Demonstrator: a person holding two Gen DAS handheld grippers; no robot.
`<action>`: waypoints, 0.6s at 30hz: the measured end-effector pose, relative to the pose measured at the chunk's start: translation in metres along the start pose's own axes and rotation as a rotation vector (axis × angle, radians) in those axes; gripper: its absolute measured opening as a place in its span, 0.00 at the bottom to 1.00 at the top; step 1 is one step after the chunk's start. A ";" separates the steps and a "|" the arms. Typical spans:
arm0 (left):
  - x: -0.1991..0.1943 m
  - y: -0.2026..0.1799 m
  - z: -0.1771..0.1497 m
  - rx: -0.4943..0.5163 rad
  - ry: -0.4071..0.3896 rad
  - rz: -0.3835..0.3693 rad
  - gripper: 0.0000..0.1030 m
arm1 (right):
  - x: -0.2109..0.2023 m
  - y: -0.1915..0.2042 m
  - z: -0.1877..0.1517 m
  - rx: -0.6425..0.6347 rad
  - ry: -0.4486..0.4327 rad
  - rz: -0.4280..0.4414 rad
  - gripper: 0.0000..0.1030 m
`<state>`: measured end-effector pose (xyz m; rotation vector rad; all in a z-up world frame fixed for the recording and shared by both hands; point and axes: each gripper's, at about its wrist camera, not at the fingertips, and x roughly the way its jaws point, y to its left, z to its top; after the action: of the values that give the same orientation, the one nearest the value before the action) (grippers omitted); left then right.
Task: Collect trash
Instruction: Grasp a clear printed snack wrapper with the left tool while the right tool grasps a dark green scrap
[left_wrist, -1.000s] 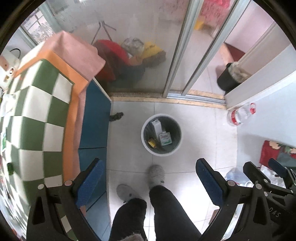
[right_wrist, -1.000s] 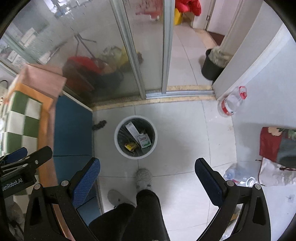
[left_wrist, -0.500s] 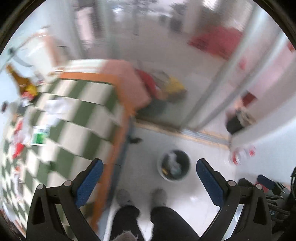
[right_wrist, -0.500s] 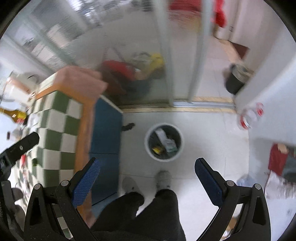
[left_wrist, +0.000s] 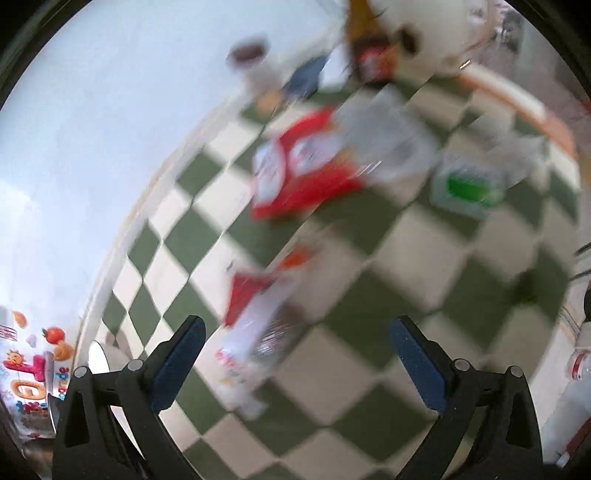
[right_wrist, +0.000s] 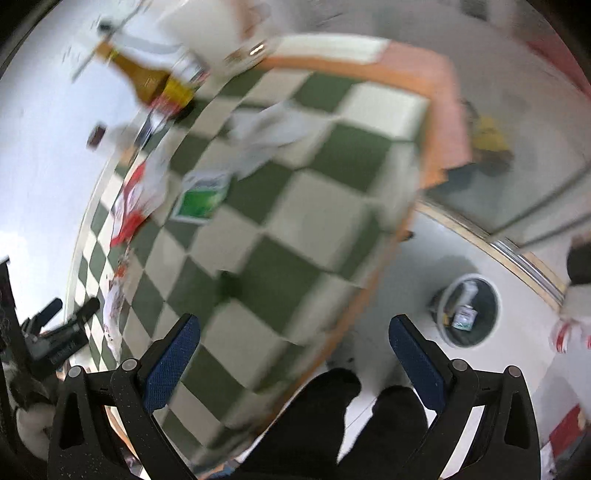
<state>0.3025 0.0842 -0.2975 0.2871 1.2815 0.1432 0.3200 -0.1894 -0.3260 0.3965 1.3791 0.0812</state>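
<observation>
Scattered across a green-and-white checked tablecloth (left_wrist: 436, 258), blurred by camera motion: a long white-and-red plastic wrapper (left_wrist: 255, 332) lying nearest, just ahead of and between the left gripper (left_wrist: 295, 354) fingers but not touching them; beyond it a flat red packet with white ovals (left_wrist: 295, 173) under a crumpled clear film; to the right a small white carton with a green panel (left_wrist: 467, 188). Left gripper with blue-padded fingers spread wide, holding nothing. Right gripper (right_wrist: 295, 354) likewise spread wide and empty, held over the table's near edge. In the right wrist view, the same red packet (right_wrist: 129, 206) and green-panelled carton (right_wrist: 201, 199) far off to the left, crumpled white paper (right_wrist: 273, 133) near the table's middle, an amber glass bottle with a yellow label (right_wrist: 155, 83) at the far corner. On the pale floor to the right, a round white-rimmed waste bin (right_wrist: 469, 310) already holding a few cartons and scraps. Judged partly done: some rubbish binned, at least four pieces left on the cloth, the long wrapper the likely next pick. Printing on wrappers and carton too smeared to read; faint lettering on the other gripper's body also illegible.
</observation>
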 end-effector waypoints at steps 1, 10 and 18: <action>0.013 0.011 -0.004 -0.009 0.030 -0.026 0.99 | 0.014 0.017 0.004 -0.023 0.009 -0.012 0.98; 0.082 0.047 -0.012 -0.078 0.159 -0.207 0.48 | 0.083 0.060 0.010 -0.077 0.054 -0.128 0.35; 0.060 0.061 -0.021 -0.183 0.114 -0.297 0.04 | 0.069 0.072 0.004 -0.115 -0.013 -0.115 0.21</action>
<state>0.3029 0.1607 -0.3403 -0.0707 1.3986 0.0232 0.3501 -0.1037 -0.3671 0.2211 1.3748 0.0630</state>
